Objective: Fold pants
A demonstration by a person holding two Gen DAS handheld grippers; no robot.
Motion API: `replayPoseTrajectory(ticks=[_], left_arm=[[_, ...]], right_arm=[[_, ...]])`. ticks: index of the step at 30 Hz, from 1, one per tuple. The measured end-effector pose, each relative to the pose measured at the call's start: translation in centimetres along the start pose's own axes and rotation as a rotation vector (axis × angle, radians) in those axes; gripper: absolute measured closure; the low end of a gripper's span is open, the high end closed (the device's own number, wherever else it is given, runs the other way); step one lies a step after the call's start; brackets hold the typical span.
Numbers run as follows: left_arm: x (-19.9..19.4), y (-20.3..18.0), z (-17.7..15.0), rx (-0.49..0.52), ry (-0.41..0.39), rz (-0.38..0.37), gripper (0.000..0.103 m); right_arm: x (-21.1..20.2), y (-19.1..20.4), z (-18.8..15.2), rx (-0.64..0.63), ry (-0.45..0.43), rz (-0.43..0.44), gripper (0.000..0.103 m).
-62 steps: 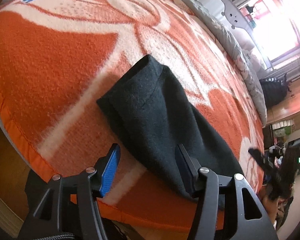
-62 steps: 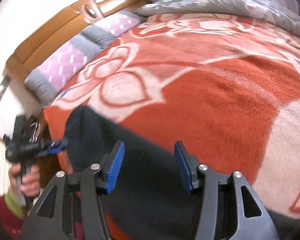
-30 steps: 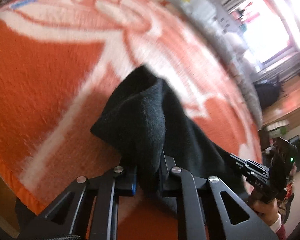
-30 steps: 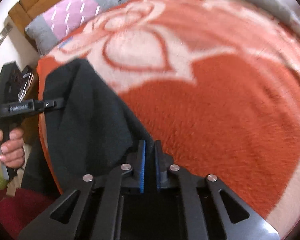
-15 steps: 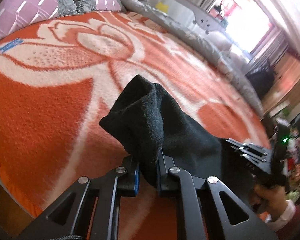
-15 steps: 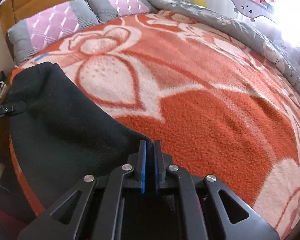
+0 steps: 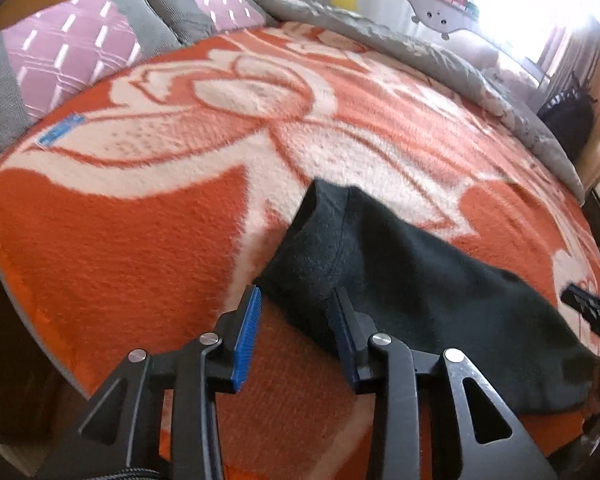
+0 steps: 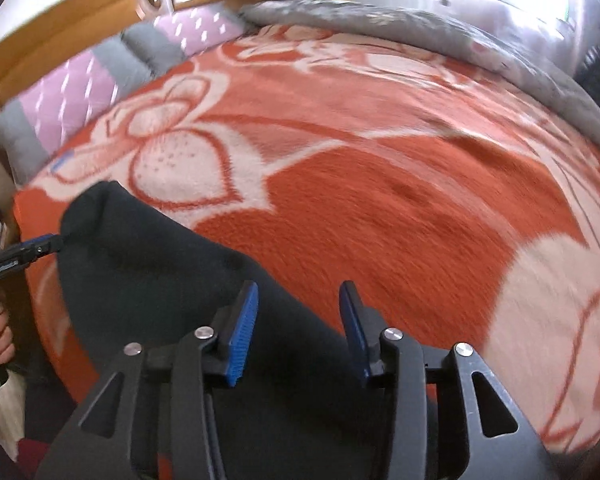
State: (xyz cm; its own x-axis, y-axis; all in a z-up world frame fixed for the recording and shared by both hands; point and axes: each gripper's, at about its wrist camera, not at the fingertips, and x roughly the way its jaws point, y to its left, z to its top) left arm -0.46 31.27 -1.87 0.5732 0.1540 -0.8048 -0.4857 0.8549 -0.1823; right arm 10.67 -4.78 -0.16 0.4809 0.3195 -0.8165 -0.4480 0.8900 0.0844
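The dark, fleecy pants [image 7: 412,288] lie flat in a long band along the near edge of the orange blanket [image 7: 120,240]. My left gripper [image 7: 298,332] is open and empty, its fingers straddling the pants' left end. In the right wrist view the pants [image 8: 160,280] run from lower centre up to the left. My right gripper [image 8: 298,330] is open and empty over the pants' far edge. The left gripper's tip [image 8: 40,246] touches the pants' left end there. The right gripper's tip [image 7: 588,310] shows at the far right of the left view.
The orange and cream flowered blanket [image 8: 380,200] covers the bed. Pink and grey pillows [image 7: 80,52] and a wooden headboard [image 8: 80,32] stand at the back left. A grey quilt [image 7: 440,60] lies along the far side. The bed's edge runs close below the pants.
Both grippers were shut on the pants and held them lifted half a second ago. Now both are open and the pants lie flat on the blanket.
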Motion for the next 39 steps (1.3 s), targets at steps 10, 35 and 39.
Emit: replayPoseTrajectory(ticks=[10, 35, 39], left_arm=[[-3.3, -7.9, 0.4, 0.150, -0.016, -0.150, 0.054], [-2.6, -38.8, -8.5, 0.847, 0.213, -0.445, 0.038], [-2.3, -42.4, -9.3, 0.944, 0.256, -0.498, 0.033]], right_arm=[[-6.7, -5.3, -7.8, 0.192, -0.023, -0.027, 0.059], [-14.3, -18.0, -22.4, 0.789, -0.095, -0.098, 0.042], [-14.5, -19.6, -23.9, 0.882, -0.114, -0.110, 0.042]])
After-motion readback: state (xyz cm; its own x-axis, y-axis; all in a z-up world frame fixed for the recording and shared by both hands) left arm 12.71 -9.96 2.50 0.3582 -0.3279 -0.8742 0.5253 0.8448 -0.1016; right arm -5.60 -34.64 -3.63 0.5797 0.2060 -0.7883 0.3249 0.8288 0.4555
